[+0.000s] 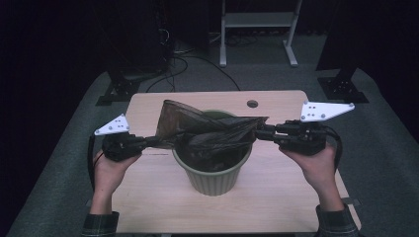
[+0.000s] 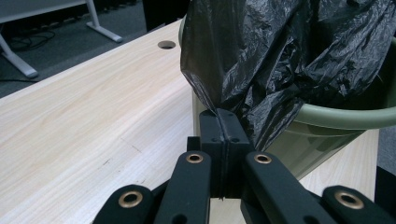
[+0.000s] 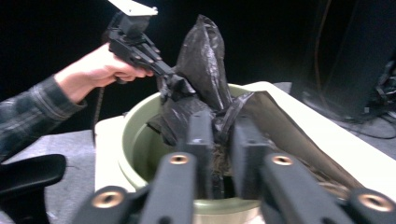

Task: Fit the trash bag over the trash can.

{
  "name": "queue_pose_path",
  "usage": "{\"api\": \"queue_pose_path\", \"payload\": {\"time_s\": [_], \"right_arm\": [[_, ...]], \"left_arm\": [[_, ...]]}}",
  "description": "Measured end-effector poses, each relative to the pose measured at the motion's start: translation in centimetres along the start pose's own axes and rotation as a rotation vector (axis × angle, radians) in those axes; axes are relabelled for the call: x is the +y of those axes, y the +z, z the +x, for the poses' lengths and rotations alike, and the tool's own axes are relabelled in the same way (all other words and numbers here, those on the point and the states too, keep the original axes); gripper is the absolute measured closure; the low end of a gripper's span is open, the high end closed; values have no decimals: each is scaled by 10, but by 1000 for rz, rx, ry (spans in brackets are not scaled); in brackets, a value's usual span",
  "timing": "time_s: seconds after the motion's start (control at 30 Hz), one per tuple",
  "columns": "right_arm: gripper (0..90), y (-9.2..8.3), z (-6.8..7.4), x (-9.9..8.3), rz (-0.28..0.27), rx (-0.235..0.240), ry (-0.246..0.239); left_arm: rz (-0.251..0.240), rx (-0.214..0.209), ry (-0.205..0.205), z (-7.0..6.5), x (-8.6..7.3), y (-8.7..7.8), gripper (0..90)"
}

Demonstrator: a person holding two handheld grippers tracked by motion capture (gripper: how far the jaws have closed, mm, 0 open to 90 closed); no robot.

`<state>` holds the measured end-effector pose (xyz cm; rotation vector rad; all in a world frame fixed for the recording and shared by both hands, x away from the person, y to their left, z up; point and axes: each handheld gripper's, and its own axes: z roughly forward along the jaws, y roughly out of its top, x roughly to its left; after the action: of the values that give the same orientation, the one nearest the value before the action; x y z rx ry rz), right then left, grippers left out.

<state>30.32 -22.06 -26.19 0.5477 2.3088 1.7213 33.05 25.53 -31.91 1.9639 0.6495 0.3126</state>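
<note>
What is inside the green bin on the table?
The lower part of a black plastic bag hangs inside the green bin. The bag covers the bottom, so anything beneath it cannot be seen.

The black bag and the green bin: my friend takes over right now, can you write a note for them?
Left gripper: shut on the black bag, pinching its left edge.
Right gripper: jaws closed on the bag's right edge.
Bag: stretched between both grippers above the green bin, part of it hanging inside. The bin stands on the table.
Done: both edges gripped.
Left: probably spread the bag's mouth and fold it over the bin's rim.
</note>
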Motion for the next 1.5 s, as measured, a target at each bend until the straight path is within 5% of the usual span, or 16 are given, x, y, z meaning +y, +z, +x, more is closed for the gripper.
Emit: {"api": "queue_pose_path", "payload": {"time_s": [0.17, 0.43, 0.73, 0.83, 0.93, 0.97, 1.07, 1.23, 1.5], "right_arm": [[893, -6, -2, -4, 19, -11, 3], [893, -41, -14, -22, 48, -53, 30], [897, -93, -44, -63, 97, -225, 124], [897, -100, -53, -78, 112, -238, 175], [860, -96, -56, -85, 130, -233, 185], [748, -95, -55, -84, 124, -227, 179], [653, -96, -52, -77, 88, -224, 171], [577, -105, -42, -55, 30, -229, 121], [508, -119, -29, -26, -47, -240, 70]], "left_arm": [[-16, -10, -12, 3, -2, -3, 900], [-144, -137, -62, 8, -8, -13, 900], [-124, -81, -86, 17, -21, -21, 900], [-134, -88, -100, 19, -25, -20, 900], [-109, -76, -79, 17, -22, -16, 899], [-121, -69, -77, 15, -21, -16, 857], [-145, -60, -51, 9, -14, -21, 653], [-195, -59, 13, -6, 7, -38, 432], [-255, -77, 113, -29, 51, -50, 388]]}}
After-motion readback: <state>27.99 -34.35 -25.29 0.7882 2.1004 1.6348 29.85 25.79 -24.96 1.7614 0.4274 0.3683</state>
